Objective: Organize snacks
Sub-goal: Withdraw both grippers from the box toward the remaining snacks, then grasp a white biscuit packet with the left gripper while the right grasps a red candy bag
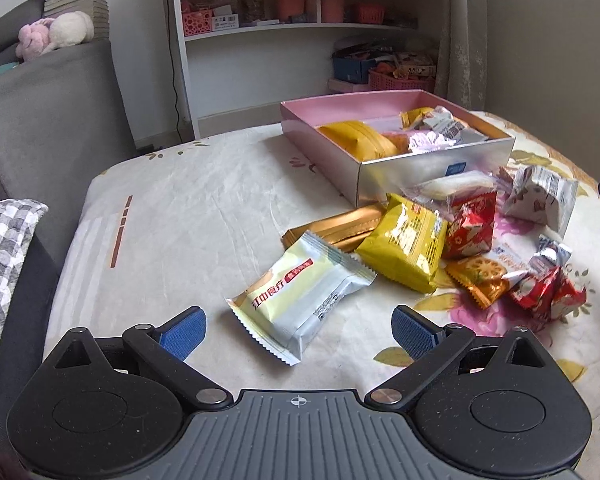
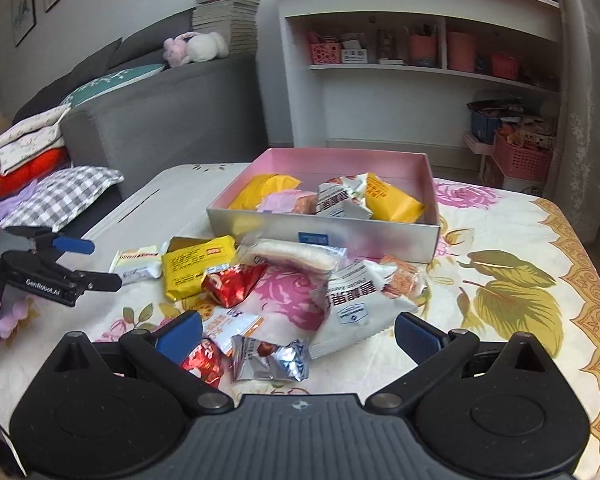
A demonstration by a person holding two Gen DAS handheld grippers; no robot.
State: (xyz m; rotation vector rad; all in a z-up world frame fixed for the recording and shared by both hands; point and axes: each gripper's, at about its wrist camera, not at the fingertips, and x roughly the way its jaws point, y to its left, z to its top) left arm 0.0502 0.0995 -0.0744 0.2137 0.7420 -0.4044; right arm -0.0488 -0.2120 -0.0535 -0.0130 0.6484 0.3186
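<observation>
A heap of loose snack packets (image 2: 284, 280) is being left lying on the flowered cloth (image 2: 500, 240) just in front of the pink-lined box (image 2: 340, 236), which is already being filled with yellow and silver packs. A pale cream packet (image 1: 300, 300) at the heap's near left edge is being framed between the blue pads of the left tool (image 1: 299, 330), held wide and empty. The right tool (image 2: 298, 338) is likewise being held wide above a silver packet (image 2: 270, 360), gripping nothing.
</observation>
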